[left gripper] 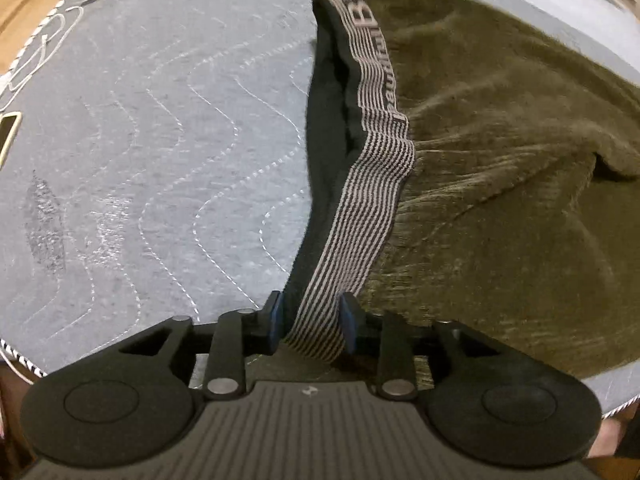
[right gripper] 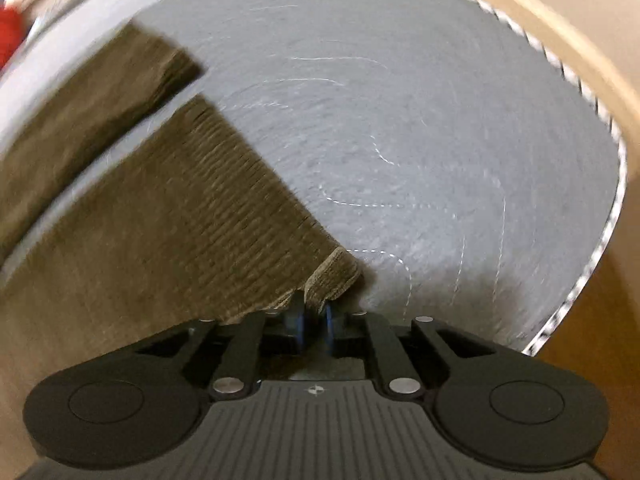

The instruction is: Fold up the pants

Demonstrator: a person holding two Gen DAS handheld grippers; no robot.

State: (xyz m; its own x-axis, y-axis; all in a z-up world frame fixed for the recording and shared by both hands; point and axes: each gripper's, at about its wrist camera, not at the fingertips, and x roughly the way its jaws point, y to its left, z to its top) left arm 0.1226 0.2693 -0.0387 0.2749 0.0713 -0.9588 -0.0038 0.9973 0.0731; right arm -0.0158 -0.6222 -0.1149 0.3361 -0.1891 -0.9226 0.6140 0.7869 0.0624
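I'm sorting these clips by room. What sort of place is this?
Probably a bedroom: the olive pants lie on a grey quilted mattress with corded edging, and a wood-coloured floor shows beyond its edge.

Bare quilted mattress [left gripper: 160, 160] is lying open to the left of the striped waistband [left gripper: 372, 184] in the left wrist view, offering clear passage. The olive pants [left gripper: 500, 180] are covering the right side. In the right wrist view, grey surface is stretching free rightward to the corded edge [right gripper: 616, 184]; two pant legs [right gripper: 168, 216] are blocking the left.
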